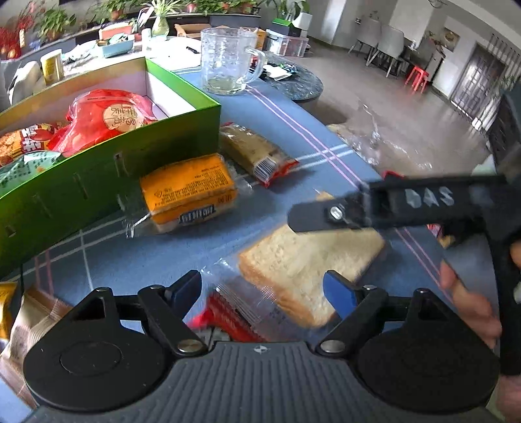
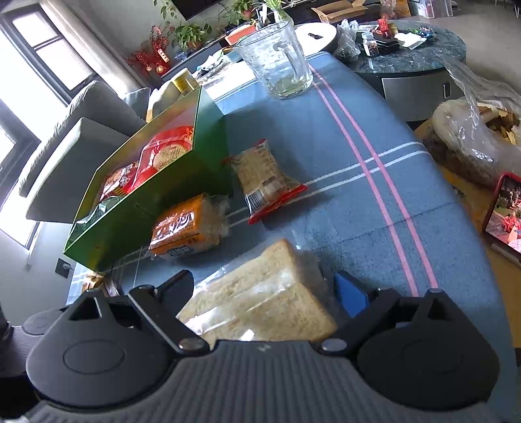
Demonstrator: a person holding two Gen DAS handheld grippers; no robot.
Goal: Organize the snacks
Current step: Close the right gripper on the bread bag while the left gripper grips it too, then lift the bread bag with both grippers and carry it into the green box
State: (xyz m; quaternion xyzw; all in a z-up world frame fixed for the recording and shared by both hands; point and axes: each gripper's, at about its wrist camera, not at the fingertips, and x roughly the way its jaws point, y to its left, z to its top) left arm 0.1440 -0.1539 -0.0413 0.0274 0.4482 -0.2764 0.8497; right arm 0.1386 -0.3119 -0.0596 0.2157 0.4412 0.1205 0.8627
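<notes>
Both grippers spread wide around a wrapped bread slice (image 2: 260, 306) on the bench (image 2: 351, 208): right gripper (image 2: 263, 289) straddling it, left gripper (image 1: 263, 289) at its near corner, likely readying a lift toward the green box (image 1: 107, 169) ahead-left.

Around my glass mug (image 1: 228, 61)

The mug stands on the blue striped tablecloth (image 2: 374, 208). Behind it I see potted plants (image 1: 52, 21); to its right, a dark round table (image 2: 420, 55). Nearer than the mug, right of it, lies a clear plastic bag (image 2: 478, 127), then a phone (image 2: 504, 218).
</notes>
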